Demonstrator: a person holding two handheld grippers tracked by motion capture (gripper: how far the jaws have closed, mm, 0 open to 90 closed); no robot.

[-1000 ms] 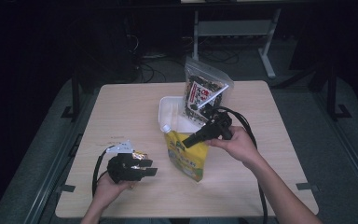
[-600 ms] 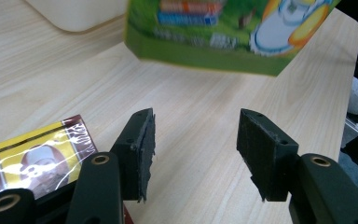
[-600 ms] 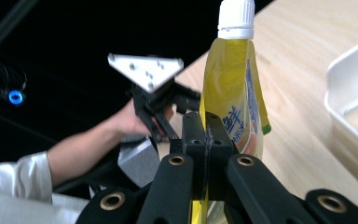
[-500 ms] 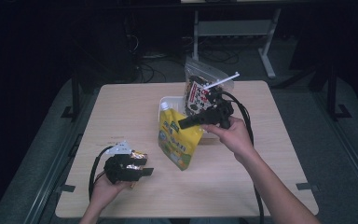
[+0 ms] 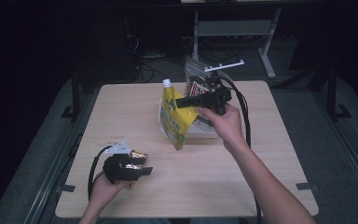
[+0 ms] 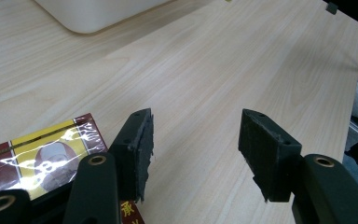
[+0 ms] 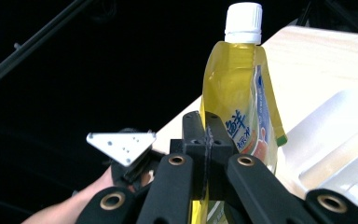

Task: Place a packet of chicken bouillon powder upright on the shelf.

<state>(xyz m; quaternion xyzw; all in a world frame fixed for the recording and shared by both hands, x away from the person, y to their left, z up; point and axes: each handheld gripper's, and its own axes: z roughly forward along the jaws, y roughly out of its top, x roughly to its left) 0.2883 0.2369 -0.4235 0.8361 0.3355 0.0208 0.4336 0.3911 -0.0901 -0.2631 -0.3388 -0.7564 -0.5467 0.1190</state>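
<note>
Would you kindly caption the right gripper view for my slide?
Right gripper shut on yellow spouted pouch, white cap up, beside white bin.

Lit from above onto the pale wooden table (image 5: 261,158); black, murky all around it. Glare on the cellophane of the card box (image 6: 46,156). Soft, slightly grainy throughout; nearest jaws blurred in both gripper views.
</note>
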